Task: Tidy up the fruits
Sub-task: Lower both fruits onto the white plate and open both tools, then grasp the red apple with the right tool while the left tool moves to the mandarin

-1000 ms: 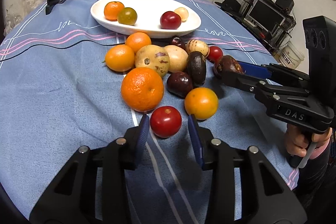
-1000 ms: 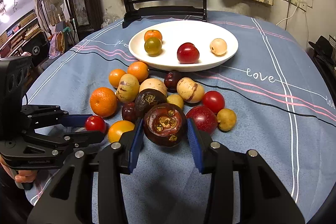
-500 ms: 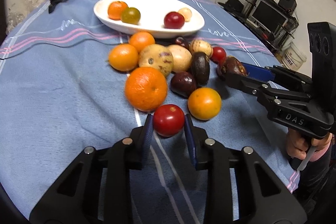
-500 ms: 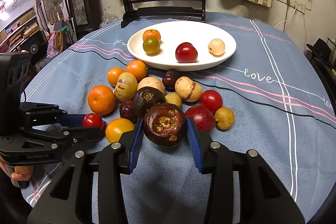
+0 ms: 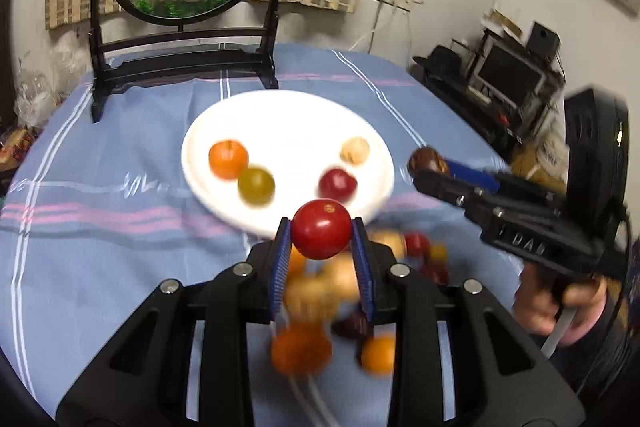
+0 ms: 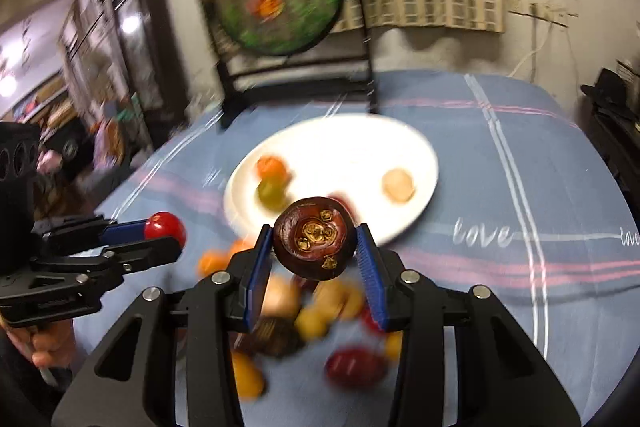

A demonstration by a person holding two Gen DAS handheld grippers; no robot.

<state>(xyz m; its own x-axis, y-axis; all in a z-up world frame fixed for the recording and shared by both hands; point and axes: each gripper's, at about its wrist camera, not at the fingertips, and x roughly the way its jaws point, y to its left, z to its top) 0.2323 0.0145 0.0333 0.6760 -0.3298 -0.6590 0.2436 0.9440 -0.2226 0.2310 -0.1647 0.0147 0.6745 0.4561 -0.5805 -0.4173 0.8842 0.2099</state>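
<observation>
Both fruits have left the bench since a second ago. The left claw (image 5: 322,239), which stood spread around the red tomato (image 5: 321,229) on the cloth, has closed its blue pads on it and now holds it in the air at the centre of the left view, just in front of the near rim of the white plate (image 5: 288,115). The right claw (image 6: 316,247) pinches the dark purple mangosteen (image 6: 314,238), as it did a second ago, and has lifted it too; in the right view it hangs over the plate's near edge.

To my eye the picking step is finished for this pair and the carry to the plate is under way, with the release not yet made.

Four fruits lie on the plate; the red one shows in the left view but is mostly hidden behind the mangosteen in the right view. The pile of fruit (image 5: 320,291) below both claws is smeared by motion and partly covered by the fingers, so its pieces cannot be counted or told apart. The plate's near rim is blurred as well.
</observation>
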